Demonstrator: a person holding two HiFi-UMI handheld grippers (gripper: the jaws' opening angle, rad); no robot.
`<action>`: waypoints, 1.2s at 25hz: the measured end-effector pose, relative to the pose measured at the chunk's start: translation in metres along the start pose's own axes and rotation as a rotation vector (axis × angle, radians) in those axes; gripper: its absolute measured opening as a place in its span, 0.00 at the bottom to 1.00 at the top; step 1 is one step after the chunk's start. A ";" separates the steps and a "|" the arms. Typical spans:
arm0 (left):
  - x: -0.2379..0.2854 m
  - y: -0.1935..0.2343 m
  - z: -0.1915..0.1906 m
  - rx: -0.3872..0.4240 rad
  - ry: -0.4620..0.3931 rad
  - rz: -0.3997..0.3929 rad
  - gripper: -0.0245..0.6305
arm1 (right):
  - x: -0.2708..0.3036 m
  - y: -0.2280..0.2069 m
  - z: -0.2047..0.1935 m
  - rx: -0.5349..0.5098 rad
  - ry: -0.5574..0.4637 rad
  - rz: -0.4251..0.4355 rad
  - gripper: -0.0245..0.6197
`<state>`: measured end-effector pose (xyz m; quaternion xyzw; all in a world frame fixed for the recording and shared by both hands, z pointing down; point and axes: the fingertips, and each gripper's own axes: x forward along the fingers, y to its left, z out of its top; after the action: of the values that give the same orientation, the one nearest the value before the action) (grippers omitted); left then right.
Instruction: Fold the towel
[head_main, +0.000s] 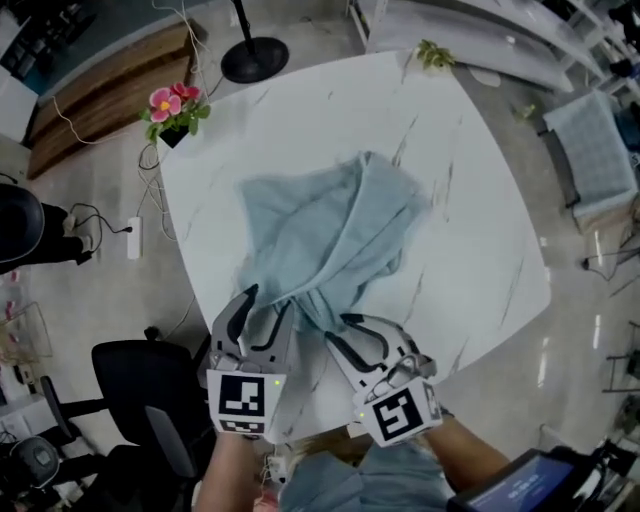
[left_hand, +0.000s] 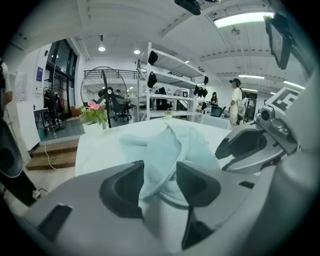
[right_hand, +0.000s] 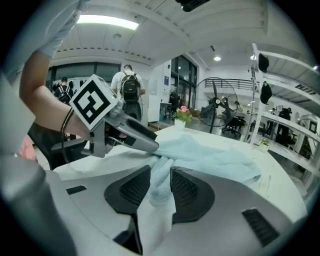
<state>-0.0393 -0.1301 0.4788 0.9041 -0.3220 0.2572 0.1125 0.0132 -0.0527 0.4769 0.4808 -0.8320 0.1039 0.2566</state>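
At the near edge of the white marble tabletop (head_main: 480, 250) the person holds both grippers side by side, pointing downward. The left gripper (head_main: 265, 305) has its jaws apart, and a fold of the pale blue towel (head_main: 330, 235) lies loosely in the gap. The right gripper (head_main: 342, 325), just beside it, also has its jaws parted, less widely, around a bunched end of the towel, which sits between the pads without being squeezed. From the two grippers the towel runs away across the middle of the tabletop, rumpled and partly doubled over itself. At the far left corner stands a pot of pink flowers (head_main: 175, 112), and a small green plant (head_main: 433, 54) sits at the far corner.
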 end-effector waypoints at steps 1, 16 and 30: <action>0.004 0.002 -0.006 0.006 0.013 -0.006 0.35 | 0.003 0.003 -0.005 -0.016 0.012 0.012 0.27; 0.014 0.017 -0.025 -0.096 0.145 -0.091 0.07 | 0.011 -0.003 -0.028 -0.087 0.095 -0.012 0.12; -0.037 -0.012 0.108 -0.225 -0.041 -0.231 0.07 | -0.103 -0.064 0.066 -0.071 -0.076 -0.226 0.12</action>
<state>-0.0136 -0.1411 0.3671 0.9218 -0.2449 0.1865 0.2354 0.0881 -0.0359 0.3621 0.5657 -0.7848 0.0263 0.2518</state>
